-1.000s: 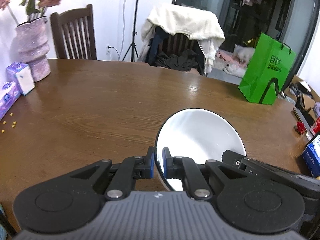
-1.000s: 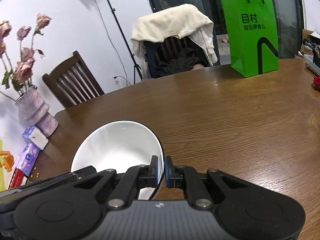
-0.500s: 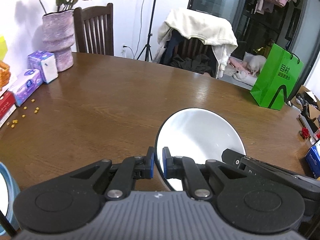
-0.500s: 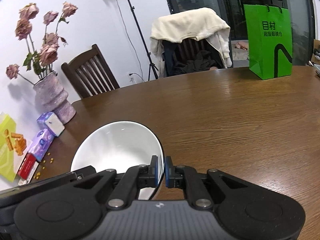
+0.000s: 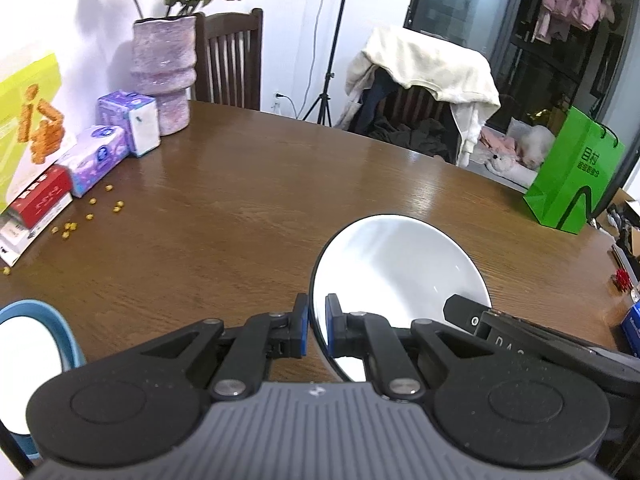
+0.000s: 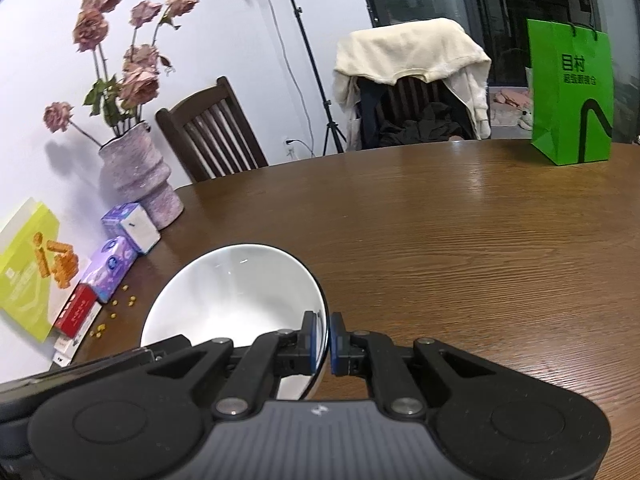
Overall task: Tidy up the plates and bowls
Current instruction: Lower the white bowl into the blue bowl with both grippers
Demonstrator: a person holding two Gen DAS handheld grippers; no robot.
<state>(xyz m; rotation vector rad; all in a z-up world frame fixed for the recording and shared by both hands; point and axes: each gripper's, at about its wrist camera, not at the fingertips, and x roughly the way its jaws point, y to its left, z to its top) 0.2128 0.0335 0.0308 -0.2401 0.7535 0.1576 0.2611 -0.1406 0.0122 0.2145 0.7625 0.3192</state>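
Note:
A white bowl with a dark rim [image 5: 396,276] is held above the brown table [image 5: 248,216] by both grippers. My left gripper [image 5: 317,330] is shut on the bowl's left rim. My right gripper [image 6: 325,340] is shut on the bowl's right rim; the bowl [image 6: 236,296] shows left of it in the right wrist view. A blue-rimmed white dish [image 5: 28,360] sits at the lower left edge of the left wrist view, partly cut off.
A pink vase with flowers [image 5: 164,76], tissue packs [image 5: 128,124], boxes [image 5: 36,208] and small yellow bits [image 5: 92,212] line the table's left side. A green paper bag [image 5: 572,180] stands at the far right. Chairs [image 6: 212,132] stand behind the table.
Both grippers have carried the bowl leftward and back. The vase, boxes and blue-rimmed dish have come into view on the left.

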